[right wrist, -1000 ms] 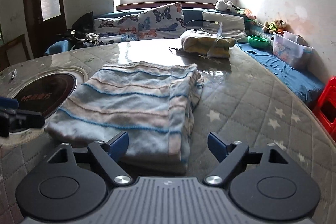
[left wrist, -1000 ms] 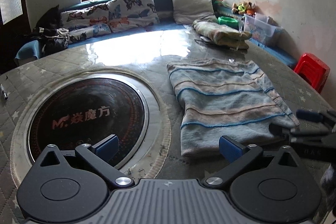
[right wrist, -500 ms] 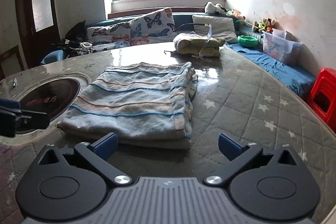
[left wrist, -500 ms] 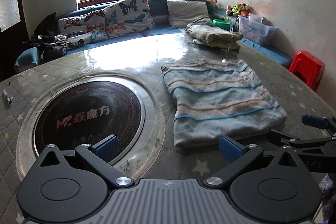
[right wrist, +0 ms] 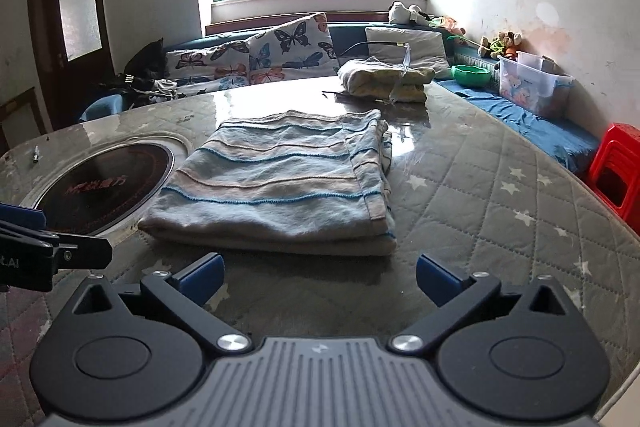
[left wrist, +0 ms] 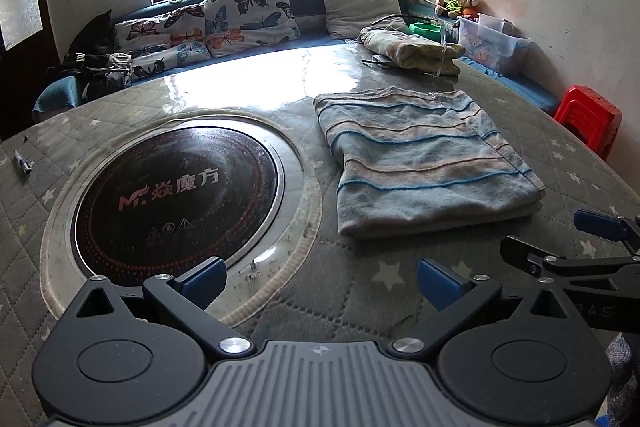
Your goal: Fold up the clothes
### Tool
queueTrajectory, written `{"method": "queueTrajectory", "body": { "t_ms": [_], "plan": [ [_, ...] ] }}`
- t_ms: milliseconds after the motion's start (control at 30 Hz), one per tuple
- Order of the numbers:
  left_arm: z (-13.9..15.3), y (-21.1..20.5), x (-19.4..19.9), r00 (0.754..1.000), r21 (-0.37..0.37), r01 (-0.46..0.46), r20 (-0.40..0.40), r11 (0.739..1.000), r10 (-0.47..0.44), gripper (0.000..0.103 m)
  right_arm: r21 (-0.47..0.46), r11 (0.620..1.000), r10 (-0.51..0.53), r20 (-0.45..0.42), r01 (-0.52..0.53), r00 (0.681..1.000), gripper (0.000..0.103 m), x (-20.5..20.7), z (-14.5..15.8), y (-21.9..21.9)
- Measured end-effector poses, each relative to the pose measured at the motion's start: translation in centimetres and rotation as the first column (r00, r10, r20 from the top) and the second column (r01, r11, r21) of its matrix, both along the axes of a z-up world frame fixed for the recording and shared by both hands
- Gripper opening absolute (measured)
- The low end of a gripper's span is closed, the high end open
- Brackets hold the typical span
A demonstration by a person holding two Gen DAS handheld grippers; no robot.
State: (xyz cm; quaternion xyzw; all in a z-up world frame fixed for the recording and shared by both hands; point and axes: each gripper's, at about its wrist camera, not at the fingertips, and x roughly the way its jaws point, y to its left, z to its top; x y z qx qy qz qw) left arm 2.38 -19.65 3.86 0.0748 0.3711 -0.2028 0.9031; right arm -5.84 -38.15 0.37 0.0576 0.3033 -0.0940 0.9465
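Two grippers hover with jaws spread wide and nothing between them: the left gripper (left wrist: 322,277) above the quilted table cover (left wrist: 368,291) by the round inset cooktop (left wrist: 172,195), the right gripper (right wrist: 320,277) just short of the folded striped garment (right wrist: 276,183), which lies flat on the table, touched by neither.

The left gripper (left wrist: 320,277) and the right gripper (right wrist: 319,273) are held level side by side, jaws spread wide, with nothing gripped between the fingers.
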Motion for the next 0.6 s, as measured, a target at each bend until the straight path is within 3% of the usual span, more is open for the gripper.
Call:
{"method": "queueTrajectory", "body": {
  "t_ms": [600],
  "plan": [
    [-1.9,0.2,-1.3,0.999,0.007,0.018,-0.046,1.000,-0.018,0.103,0.009,1.000,-0.027,-0.039,0.028,0.999,0.103,-0.6,-0.9,0.4]
  ]
}}
